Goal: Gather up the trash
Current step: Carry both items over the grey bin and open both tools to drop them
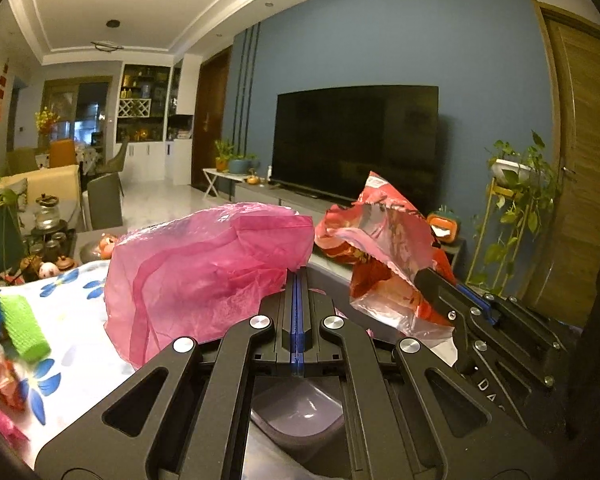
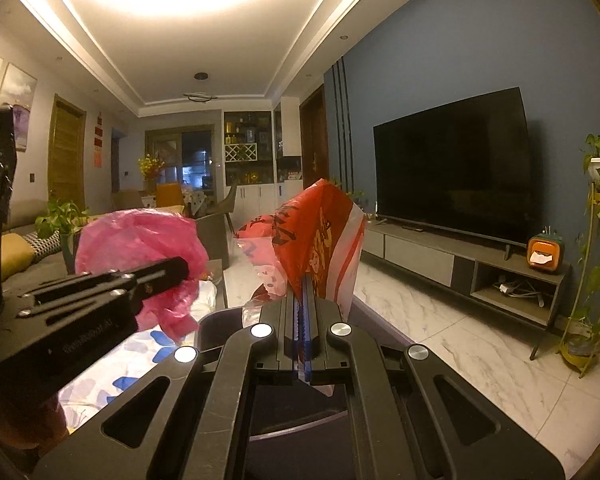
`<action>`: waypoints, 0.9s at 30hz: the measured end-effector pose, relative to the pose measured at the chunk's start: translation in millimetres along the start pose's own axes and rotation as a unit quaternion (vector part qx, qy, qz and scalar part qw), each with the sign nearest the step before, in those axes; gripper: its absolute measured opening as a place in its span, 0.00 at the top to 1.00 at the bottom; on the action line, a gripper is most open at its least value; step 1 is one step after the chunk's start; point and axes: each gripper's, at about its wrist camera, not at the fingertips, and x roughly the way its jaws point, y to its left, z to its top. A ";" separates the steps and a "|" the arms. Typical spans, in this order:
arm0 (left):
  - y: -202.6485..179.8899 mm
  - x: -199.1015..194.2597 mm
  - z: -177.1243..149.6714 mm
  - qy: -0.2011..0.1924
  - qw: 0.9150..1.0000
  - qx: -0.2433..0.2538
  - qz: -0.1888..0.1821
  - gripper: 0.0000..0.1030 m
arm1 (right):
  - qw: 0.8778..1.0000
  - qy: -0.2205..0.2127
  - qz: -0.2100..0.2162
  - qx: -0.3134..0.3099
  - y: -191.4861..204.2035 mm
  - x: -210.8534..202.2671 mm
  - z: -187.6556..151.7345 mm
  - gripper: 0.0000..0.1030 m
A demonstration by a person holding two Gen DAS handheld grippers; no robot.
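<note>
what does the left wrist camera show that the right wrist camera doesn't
Only the left wrist view shows the green roll on the floral cloth and the tea set.

Only the right wrist view shows the TV cabinet's open shelf.

Both show the left gripper shut on the pink plastic bag, the right gripper shut on the red snack wrapper, a grey bin below, and the TV.
</note>
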 end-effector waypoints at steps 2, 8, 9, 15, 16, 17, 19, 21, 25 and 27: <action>3.5 5.1 -1.8 0.004 1.000 -0.005 -0.007 1.00 | 1.000 0.002 0.001 0.002 -2.0 3.2 0.9 0.98; -0.6 18.3 -5.2 0.011 1.000 -0.005 -0.017 1.00 | 1.000 0.010 0.004 0.007 1.2 5.8 4.2 0.98; -1.4 21.7 -6.6 0.014 1.000 -0.003 -0.017 1.00 | 1.000 0.010 0.005 0.009 1.0 6.4 4.2 0.98; 1.4 33.0 -10.7 0.027 0.999 -0.009 -0.015 1.00 | 1.000 0.014 0.008 0.012 0.7 13.4 2.9 0.98; 2.1 34.7 -11.6 0.030 0.999 -0.011 -0.017 1.00 | 1.000 0.015 0.008 0.013 0.4 14.7 2.7 0.98; 1.5 35.9 -11.8 0.031 0.999 -0.012 -0.019 1.00 | 1.000 0.015 0.009 0.013 -1.2 16.6 1.9 0.98; 3.4 39.8 -13.5 0.035 0.999 -0.014 -0.021 1.00 | 1.000 0.017 0.010 0.014 -3.3 19.1 1.1 0.98; 5.1 43.8 -15.5 0.044 0.999 -0.016 -0.023 0.96 | 1.000 0.020 0.011 0.015 -3.8 22.2 0.1 0.98; 12.4 43.5 -17.4 0.047 0.998 -0.031 -0.033 0.57 | 0.999 0.025 0.011 0.021 -6.4 26.5 -0.8 0.98; 16.3 39.1 -17.3 0.035 0.998 -0.039 -0.032 0.47 | 0.999 0.027 0.011 0.021 -6.8 28.2 -0.7 0.98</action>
